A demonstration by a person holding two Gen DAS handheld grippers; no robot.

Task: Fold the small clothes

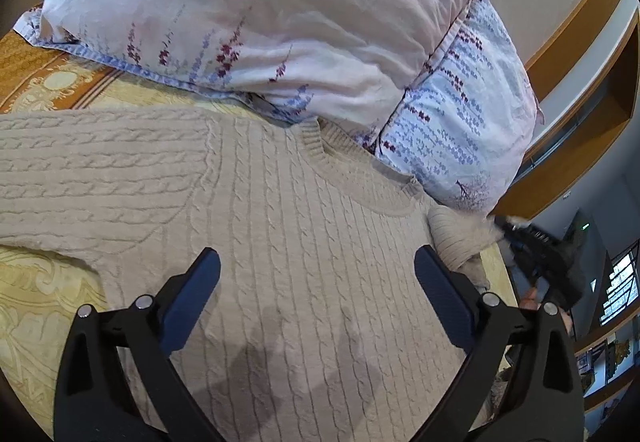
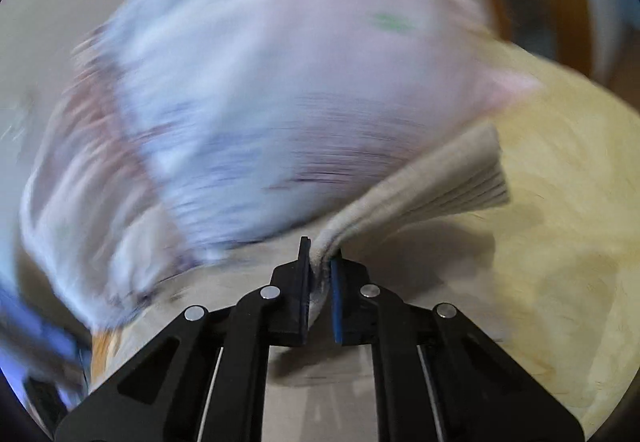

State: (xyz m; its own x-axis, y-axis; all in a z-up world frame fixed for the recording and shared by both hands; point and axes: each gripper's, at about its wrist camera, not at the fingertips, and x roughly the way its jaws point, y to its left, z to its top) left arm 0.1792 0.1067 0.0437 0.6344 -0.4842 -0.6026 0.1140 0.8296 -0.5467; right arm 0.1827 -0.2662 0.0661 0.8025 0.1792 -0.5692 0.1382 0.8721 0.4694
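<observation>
A beige cable-knit sweater (image 1: pixel 288 226) lies spread on the bed, its neckline toward the pillow and one sleeve stretched out to the left. My left gripper (image 1: pixel 318 270) hovers open just above the sweater's chest, nothing between its fingers. In the right wrist view my right gripper (image 2: pixel 320 262) is shut on the sweater's other sleeve; the ribbed cuff (image 2: pixel 452 177) fans out up and to the right of the jaws. That view is heavily motion-blurred. From the left wrist view the right gripper (image 1: pixel 516 234) shows dimly at the right edge, by the bunched sleeve (image 1: pixel 460 234).
A large floral pillow (image 1: pixel 280 13) lies just beyond the sweater's neckline and fills the blurred background (image 2: pixel 260 101). The yellow patterned bedspread (image 1: pixel 44 298) shows at the left, and again at the right (image 2: pixel 560 201). A wooden headboard (image 1: pixel 576 53) and room furniture stand at the right.
</observation>
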